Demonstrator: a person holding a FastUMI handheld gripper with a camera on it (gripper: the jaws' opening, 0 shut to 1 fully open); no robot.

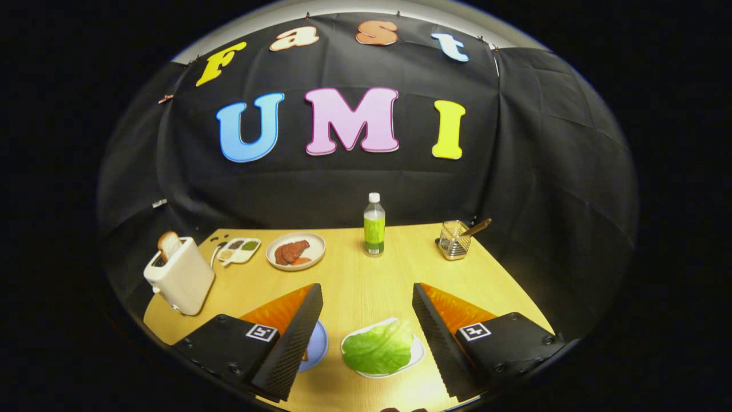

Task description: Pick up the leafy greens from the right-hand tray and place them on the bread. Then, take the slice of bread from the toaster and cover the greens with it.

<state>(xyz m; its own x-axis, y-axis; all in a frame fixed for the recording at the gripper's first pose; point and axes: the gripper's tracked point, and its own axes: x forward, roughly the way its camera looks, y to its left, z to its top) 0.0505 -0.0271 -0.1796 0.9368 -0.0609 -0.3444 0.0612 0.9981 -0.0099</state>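
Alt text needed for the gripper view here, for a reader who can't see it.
The open gripper hovers over a lettuce leaf on a white tray between its fingers. Beyond stand a toaster holding bread, a plate of meat and a bottle.

Light green lettuce on white tray, cream toaster holding tan bread, pale wood table, green-labelled bottle with white cap, reddish-brown slices on white plate.

A staged recording booth, seemingly: black cloth wall behind a wooden table with a toaster.
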